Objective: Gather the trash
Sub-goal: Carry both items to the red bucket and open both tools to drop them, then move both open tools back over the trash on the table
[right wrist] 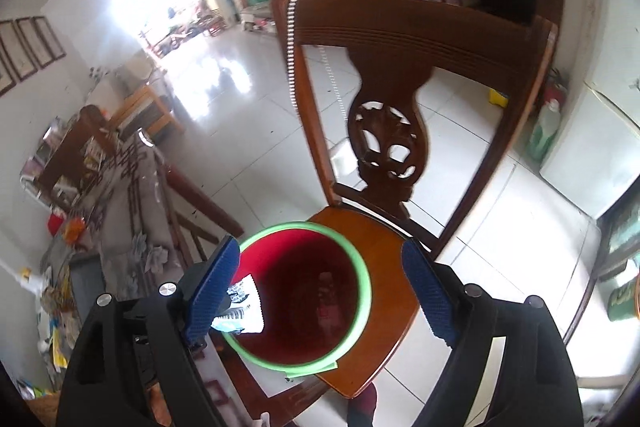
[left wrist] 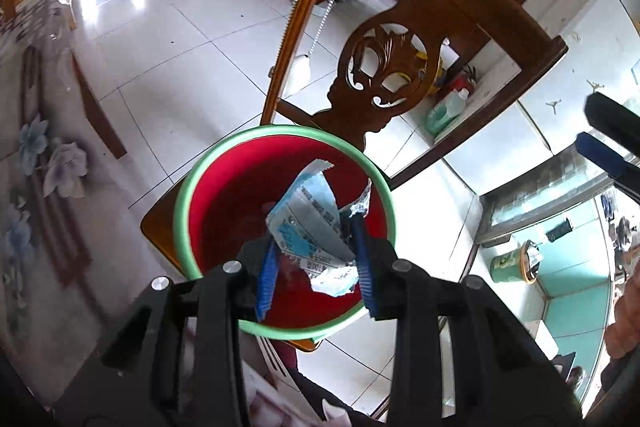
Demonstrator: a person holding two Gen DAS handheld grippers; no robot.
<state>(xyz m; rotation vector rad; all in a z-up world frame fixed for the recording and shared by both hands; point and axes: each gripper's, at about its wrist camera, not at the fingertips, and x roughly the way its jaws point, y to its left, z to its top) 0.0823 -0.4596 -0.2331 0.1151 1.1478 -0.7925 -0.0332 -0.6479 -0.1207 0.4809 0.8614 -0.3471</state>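
A: Where's the wrapper [left wrist: 308, 227]?
B: Pinched tight in the left gripper [left wrist: 316, 259], hanging over the mouth of the red bin [left wrist: 224, 195], not dropped yet. The bin sits on the chair seat [right wrist: 376, 239].
A: And the right gripper [right wrist: 324, 291]?
B: Wide open, holding nothing, jaws either side of the bin's green rim [right wrist: 360, 267]. One wrapper [right wrist: 240, 301] shows in that view at the rim's nine o'clock.
A: Room to move?
B: The chair back [right wrist: 384, 131] rises at twelve o'clock; table [left wrist: 36, 155] at nine. Straight up looks free.
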